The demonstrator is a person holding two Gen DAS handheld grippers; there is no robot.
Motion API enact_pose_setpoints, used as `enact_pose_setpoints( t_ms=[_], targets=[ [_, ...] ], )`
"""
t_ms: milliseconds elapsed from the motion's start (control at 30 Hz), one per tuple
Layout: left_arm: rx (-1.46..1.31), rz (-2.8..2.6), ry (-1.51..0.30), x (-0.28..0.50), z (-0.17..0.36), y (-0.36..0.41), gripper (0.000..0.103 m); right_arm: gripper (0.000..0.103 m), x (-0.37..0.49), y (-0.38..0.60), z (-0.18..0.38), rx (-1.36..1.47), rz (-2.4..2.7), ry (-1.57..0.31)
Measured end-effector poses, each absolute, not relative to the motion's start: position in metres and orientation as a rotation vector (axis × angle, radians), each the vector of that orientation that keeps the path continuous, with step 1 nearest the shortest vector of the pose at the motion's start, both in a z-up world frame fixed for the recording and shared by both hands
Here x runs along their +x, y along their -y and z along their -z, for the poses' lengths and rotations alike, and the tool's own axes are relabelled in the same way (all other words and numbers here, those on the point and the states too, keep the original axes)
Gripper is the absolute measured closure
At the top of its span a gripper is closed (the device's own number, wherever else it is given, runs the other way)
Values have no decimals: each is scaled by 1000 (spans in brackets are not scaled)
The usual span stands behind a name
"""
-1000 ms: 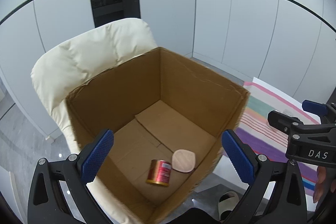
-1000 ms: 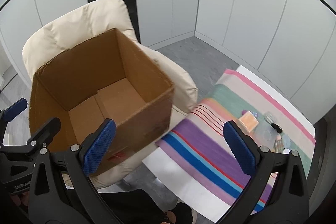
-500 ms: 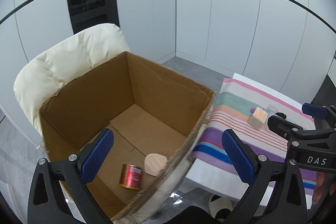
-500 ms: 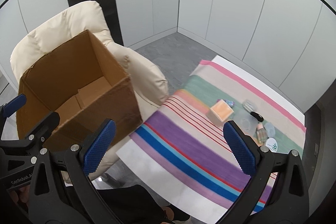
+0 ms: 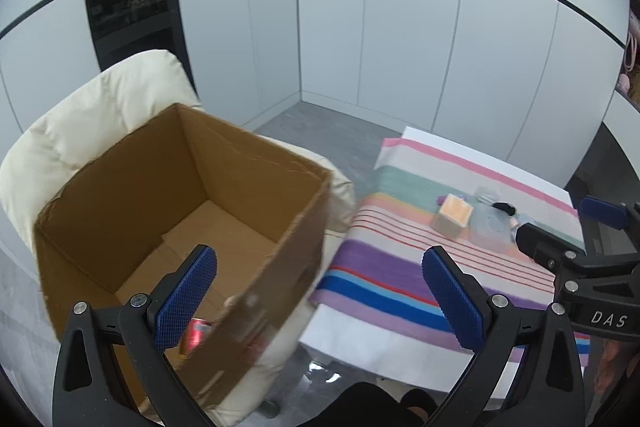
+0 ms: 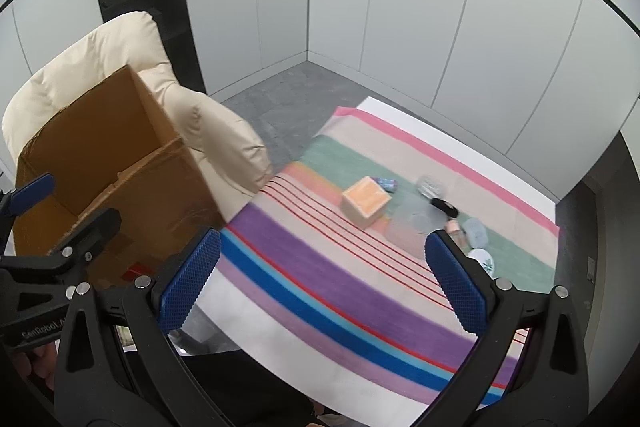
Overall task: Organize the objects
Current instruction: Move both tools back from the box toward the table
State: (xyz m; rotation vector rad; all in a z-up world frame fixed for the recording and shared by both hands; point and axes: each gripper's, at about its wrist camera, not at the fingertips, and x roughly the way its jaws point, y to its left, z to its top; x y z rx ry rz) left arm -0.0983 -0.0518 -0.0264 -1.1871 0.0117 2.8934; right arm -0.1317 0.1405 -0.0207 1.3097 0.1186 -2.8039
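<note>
**Box barely filled, most of the clutter still on the bench**

The cardboard box (image 5: 176, 211) sits on a cream armchair (image 5: 80, 131), just beside the bench. Inside it, the left wrist view shows only a red can (image 5: 195, 337), partly hidden behind the near wall; whether anything else lies there I cannot tell. So the sorting looks early on: one item visibly stowed.

What is left is a loose cluster at the far end of the bench's striped cloth (image 6: 320, 275): an orange block (image 6: 366, 201), a small purple-and-blue item (image 6: 386, 183) touching its far side, a clear plastic piece (image 6: 430, 185), a black object (image 6: 444, 207), a clear lidded tub (image 6: 414, 227), and a few small containers (image 6: 476, 233) partly behind the right gripper's finger.

The left gripper (image 5: 320, 291) is spread wide and holds nothing, hanging between box and bench. The right gripper (image 6: 322, 279) is likewise spread and empty, above the cloth and near the cluster. I judge the orange block the easiest next pick.
</note>
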Motion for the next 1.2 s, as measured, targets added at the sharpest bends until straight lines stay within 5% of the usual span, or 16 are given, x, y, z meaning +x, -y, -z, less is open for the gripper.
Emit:
enact_pose_setpoints(
  t_ms=[867, 1200],
  targets=[
    [-1173, -2641, -113, -114, 39, -83, 0, 0, -93, -289, 38, 1497, 2948, 95],
    [-1307, -2522, -143, -146, 94, -115, 0, 0, -98, -328, 99, 1687, 2888, 128]
  ],
)
